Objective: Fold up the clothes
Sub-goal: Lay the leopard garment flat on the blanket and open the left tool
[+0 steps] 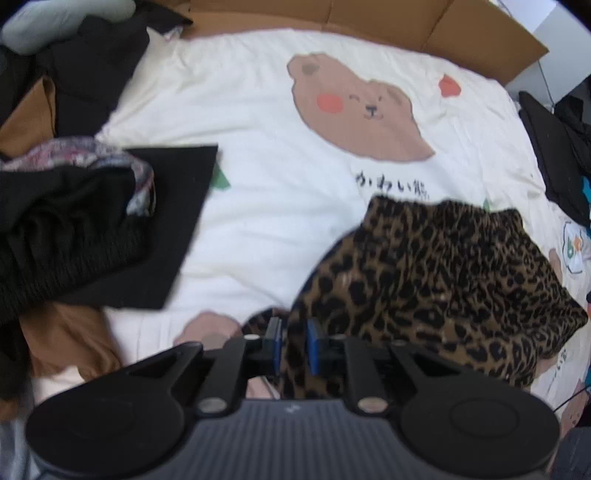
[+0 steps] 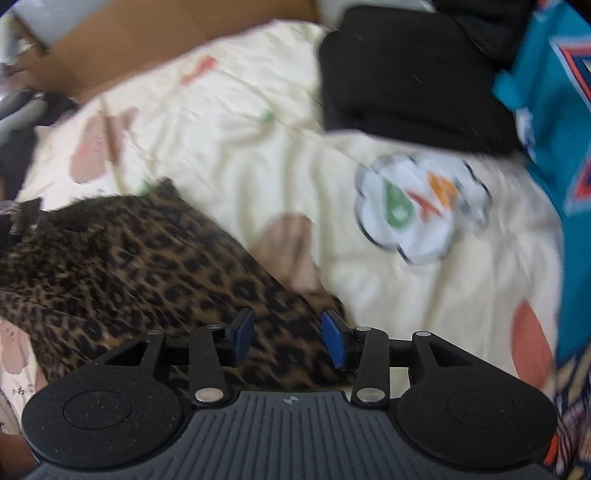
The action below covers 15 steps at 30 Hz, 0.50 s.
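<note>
Both my wrist cameras look steeply down, close over the bed.
They share the leopard-print garment [image 1: 424, 288] [image 2: 147, 266] and cream bedcover [image 1: 258, 129] [image 2: 424, 295]; my right view seems blurred.

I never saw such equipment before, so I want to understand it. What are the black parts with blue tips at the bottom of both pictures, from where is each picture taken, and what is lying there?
Those black parts are two hand-held grippers; a person carries one in each hand. Each has a camera looking forward along its two fingers, so one picture comes from the left gripper and the other from the right gripper. Below them lies a cream bedcover printed with cartoon bears. On it is a leopard-print garment, the piece being folded. The left gripper's blue pads are close together with a fold of leopard cloth between them. The right gripper's pads stand apart above the same garment, gripping nothing. Around it lie dark clothes, a black folded piece, a teal garment and brown cardboard.
</note>
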Each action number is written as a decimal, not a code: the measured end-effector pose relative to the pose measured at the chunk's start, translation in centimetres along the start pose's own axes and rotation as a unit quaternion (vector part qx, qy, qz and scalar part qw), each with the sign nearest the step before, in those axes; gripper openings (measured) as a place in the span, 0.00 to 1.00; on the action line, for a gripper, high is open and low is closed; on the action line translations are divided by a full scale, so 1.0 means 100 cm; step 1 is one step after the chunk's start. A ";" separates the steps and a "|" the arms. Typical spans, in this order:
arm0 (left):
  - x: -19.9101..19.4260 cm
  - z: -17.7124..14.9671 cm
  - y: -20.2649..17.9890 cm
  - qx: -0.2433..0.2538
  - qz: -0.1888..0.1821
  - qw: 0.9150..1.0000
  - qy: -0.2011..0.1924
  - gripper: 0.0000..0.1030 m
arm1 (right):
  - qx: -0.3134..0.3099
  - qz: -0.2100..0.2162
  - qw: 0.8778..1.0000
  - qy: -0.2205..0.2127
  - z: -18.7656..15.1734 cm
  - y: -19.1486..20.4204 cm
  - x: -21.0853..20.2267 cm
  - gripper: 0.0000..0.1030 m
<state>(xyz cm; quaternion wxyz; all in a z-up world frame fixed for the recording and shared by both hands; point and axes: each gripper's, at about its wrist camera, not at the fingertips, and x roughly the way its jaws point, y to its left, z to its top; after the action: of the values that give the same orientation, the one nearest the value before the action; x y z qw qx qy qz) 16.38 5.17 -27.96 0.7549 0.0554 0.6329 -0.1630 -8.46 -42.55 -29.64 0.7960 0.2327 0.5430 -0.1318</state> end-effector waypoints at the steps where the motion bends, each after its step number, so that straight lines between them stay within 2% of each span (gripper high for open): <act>1: -0.002 0.004 0.000 0.000 -0.002 1.000 -0.005 0.16 | -0.004 0.006 1.000 -0.002 0.005 0.003 0.002 0.46; 3: -0.003 0.012 -0.001 0.003 -0.005 1.000 -0.014 0.21 | -0.013 0.016 1.000 -0.009 0.014 0.010 0.005 0.46; 5: -0.002 0.020 -0.004 0.010 -0.005 1.000 -0.022 0.33 | -0.028 0.026 0.999 -0.017 0.024 0.017 0.010 0.46; 7: 0.003 0.028 -0.009 0.019 -0.013 0.999 -0.029 0.35 | -0.049 0.035 0.998 -0.019 0.035 0.025 0.016 0.46; 9: 0.009 0.036 -0.014 0.025 -0.037 0.998 -0.035 0.40 | -0.069 0.045 0.996 -0.024 0.046 0.032 0.021 0.46; 10: 0.012 0.038 -0.017 0.030 -0.046 0.998 -0.038 0.45 | -0.077 0.049 0.996 -0.026 0.051 0.035 0.023 0.46; 13: 0.018 0.046 -0.028 0.049 -0.076 0.995 -0.051 0.49 | -0.093 0.061 0.993 -0.032 0.064 0.044 0.032 0.46; 15: 0.019 0.050 -0.034 0.060 -0.097 0.991 -0.064 0.56 | -0.101 0.073 0.992 -0.030 0.072 0.051 0.041 0.47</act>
<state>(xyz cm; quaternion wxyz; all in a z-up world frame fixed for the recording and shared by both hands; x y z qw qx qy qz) 20.31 0.23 -28.41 0.7695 0.0282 0.5752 -0.2760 1.25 -41.66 -30.11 0.8389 0.1860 0.5109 -0.0253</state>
